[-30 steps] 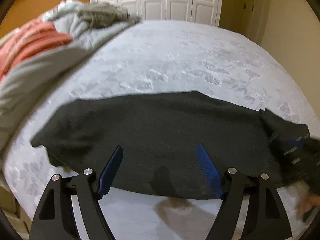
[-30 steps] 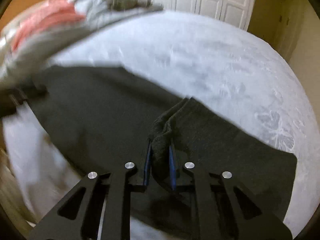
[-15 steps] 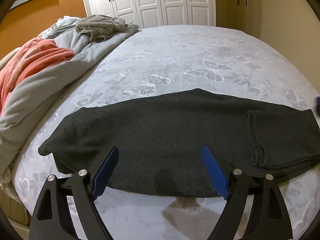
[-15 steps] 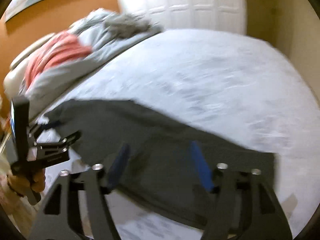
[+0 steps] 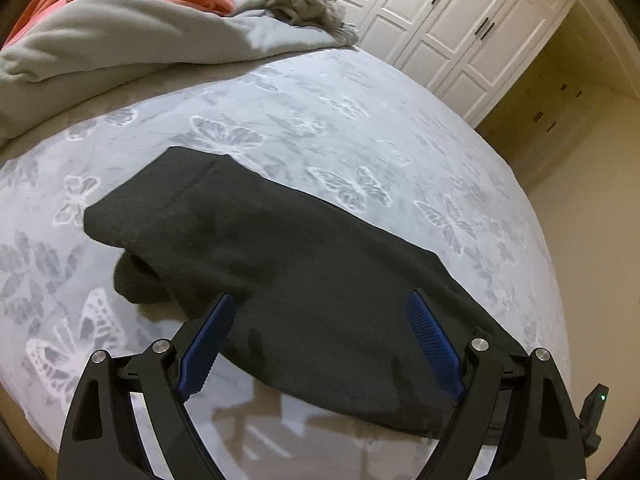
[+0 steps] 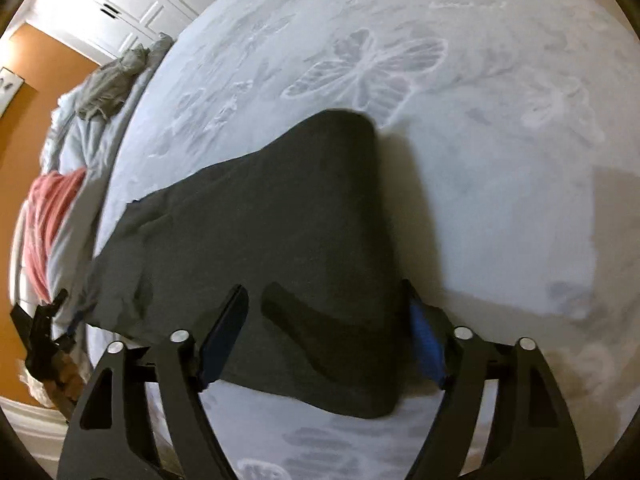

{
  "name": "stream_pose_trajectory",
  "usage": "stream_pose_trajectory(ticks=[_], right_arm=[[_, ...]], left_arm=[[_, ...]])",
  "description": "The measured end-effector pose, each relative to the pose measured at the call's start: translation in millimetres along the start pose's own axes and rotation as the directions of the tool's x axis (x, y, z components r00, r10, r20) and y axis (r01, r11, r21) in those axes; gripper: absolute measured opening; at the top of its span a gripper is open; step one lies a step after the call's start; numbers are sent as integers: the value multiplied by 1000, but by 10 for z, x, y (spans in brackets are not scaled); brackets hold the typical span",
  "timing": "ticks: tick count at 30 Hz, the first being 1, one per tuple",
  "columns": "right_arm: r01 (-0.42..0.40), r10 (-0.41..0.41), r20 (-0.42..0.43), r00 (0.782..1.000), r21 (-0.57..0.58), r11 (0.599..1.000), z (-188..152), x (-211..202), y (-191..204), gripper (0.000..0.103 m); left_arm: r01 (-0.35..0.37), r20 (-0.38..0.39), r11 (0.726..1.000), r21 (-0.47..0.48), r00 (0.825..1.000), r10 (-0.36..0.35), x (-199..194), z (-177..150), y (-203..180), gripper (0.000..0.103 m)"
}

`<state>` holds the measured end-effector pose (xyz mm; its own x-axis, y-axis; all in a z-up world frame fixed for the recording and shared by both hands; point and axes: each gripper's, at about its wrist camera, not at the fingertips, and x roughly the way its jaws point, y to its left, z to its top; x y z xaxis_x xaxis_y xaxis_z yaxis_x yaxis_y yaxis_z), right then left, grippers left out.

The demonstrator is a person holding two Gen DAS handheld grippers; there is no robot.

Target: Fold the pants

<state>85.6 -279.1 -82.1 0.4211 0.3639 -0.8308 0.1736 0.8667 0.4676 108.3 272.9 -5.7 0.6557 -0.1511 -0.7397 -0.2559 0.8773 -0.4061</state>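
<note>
Between your left gripper's (image 5: pixel 320 344) spread blue pads lie the pants (image 5: pixel 280 264), nothing pinched. Your right gripper (image 6: pixel 320 340) also gapes wide over the pants' (image 6: pixel 280 240) folded end. The dark pants lie flat on the butterfly bedsheet (image 5: pixel 360 120), blankets (image 5: pixel 120 36) heaped beyond.

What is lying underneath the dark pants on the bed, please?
The dark pants lie flat on the butterfly-print bedsheet, which shows around them. A lower fabric layer peeks out at one end; anything else beneath is covered.
</note>
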Motion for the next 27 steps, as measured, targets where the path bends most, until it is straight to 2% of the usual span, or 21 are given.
stream_pose_trajectory(ticks=[1,2,3,5,6,7,9,10,12,13,14,15,17,18,19,20,22,23,24,25,27], right_arm=[[16,-16,14,1000,-25,1000,-21,24,54,74],[42,-41,28,999,-39,998,-27,45,88,41],[66,-63,43,997,-52,996,-56,47,134,13],[16,-12,58,998,-57,998,-39,-30,221,12],[21,-12,91,996,-99,995,-37,-168,291,12],[-8,25,130,991,-130,991,-36,-362,355,12],[-48,74,183,980,-140,989,-53,-623,363,11],[-7,37,208,977,-139,990,-80,-699,310,10],[117,-90,224,970,-109,987,-86,-674,187,8],[160,-140,201,969,-87,983,-72,-607,85,8],[167,-155,162,975,-62,984,-59,-519,14,8],[188,-181,125,976,-45,981,-63,-399,-30,8],[249,-243,96,965,-68,966,-76,-252,12,9],[272,-265,98,959,-73,960,-79,-221,55,13],[283,-275,106,955,-65,957,-75,-232,97,14],[287,-279,115,953,-58,956,-62,-259,136,15],[316,-304,182,935,-40,948,-74,-407,182,29],[333,-317,216,924,-44,942,-60,-471,210,43],[353,-324,279,904,-60,934,-75,-580,294,51],[352,-312,312,897,-80,933,-86,-632,334,52],[307,-237,354,905,-155,939,-103,-688,497,53]], left_arm=[[0,-6,1000,-3,1000,0,13,0,17,85],[-1,-13,1000,-6,1000,0,29,1,31,85],[-3,-18,1000,-10,1000,3,38,0,50,85],[-2,-21,1000,-27,1000,1,22,22,119,85],[3,-14,999,-39,1000,-3,-10,38,160,85],[10,-6,998,-58,1000,-11,-41,67,228,85],[40,-3,995,-96,999,-40,-88,95,353,85],[63,-21,989,-131,998,-66,-71,114,453,85],[104,-47,972,-212,992,-117,-16,125,639,85],[143,-72,950,-279,983,-169,53,109,752,85],[165,-95,927,-337,974,-207,118,89,836,85],[166,-94,918,-360,973,-213,127,80,871,85],[216,-28,880,-424,968,-251,33,76,955,85],[266,34,858,-439,960,-280,-103,89,967,85],[291,64,858,-423,954,-292,-196,111,954,85],[310,102,866,-393,950,-294,-323,143,934,85],[258,177,890,-376,963,-204,-509,174,970,85],[227,213,896,-382,965,-154,-578,179,1005,86],[181,220,904,-388,970,-100,-598,188,1033,86],[142,191,911,-387,979,-71,-554,201,1037,86],[98,126,914,-393,991,-52,-418,198,1046,86]])
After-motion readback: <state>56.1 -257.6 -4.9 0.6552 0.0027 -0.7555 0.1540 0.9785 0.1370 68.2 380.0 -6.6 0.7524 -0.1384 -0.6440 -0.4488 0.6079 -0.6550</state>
